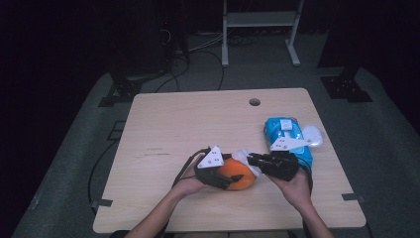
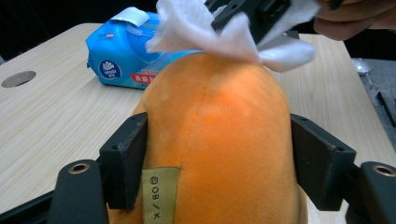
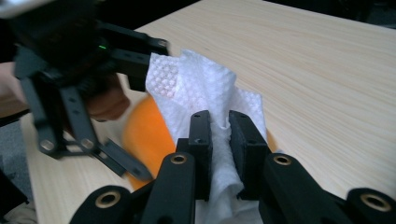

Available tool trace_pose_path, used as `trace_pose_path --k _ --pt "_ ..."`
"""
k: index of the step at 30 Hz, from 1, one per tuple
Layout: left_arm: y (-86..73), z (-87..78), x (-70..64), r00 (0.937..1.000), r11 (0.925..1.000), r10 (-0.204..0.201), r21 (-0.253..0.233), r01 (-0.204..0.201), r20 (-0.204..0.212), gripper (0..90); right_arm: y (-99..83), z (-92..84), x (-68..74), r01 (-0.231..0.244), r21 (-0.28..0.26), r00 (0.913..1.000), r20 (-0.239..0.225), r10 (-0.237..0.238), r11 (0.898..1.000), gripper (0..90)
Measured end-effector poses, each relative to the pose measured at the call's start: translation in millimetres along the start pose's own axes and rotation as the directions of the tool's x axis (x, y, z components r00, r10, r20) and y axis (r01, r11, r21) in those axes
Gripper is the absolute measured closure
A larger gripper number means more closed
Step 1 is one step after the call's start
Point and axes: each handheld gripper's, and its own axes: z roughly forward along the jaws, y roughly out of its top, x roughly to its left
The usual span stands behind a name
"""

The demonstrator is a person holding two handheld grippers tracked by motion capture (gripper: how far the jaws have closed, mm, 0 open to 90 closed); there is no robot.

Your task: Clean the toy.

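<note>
Wiping step: my left gripper (image 2: 217, 154) clamps the orange plush toy (image 2: 219, 135); right gripper (image 3: 219, 140) pinches the white tissue (image 3: 205, 88). Next: rub across the toy's top.

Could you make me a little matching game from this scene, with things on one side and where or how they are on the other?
Things:
1. orange plush toy
2. white tissue
3. blue tissue pack
4. round hole

States:
A. lying on the table beside the person's right hand
B. pinched in the right tool
C. between the jaws of the left tool
D. near the table's far edge

Pairs: 1-C, 2-B, 3-A, 4-D
</note>
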Motion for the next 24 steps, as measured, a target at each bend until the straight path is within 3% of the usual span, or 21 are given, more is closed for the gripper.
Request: trace_pose_path --k 7,16,24 --pt "1.6 0.4 2.0 0.9992 0.999 -0.039 -0.02 0.039 0.013 18.3 4.5 7.8 16.5 0.075 0.018 0.9971 0.002 -0.075 0.997 78.8" --pt "-1.5 -12.6 16.5 0.9973 0.9968 -0.071 -0.035 0.072 0.019 12.8 -7.7 0.4 -7.2 0.021 0.05 0.9984 0.052 -0.024 0.999 78.8" --pt "-23.5 1.1 22.8 0.9857 0.9881 -0.154 0.019 0.153 0.069 7.5 -16.7 -8.8 -27.3 -0.036 0.076 0.9974 0.065 0.031 0.996 78.3"
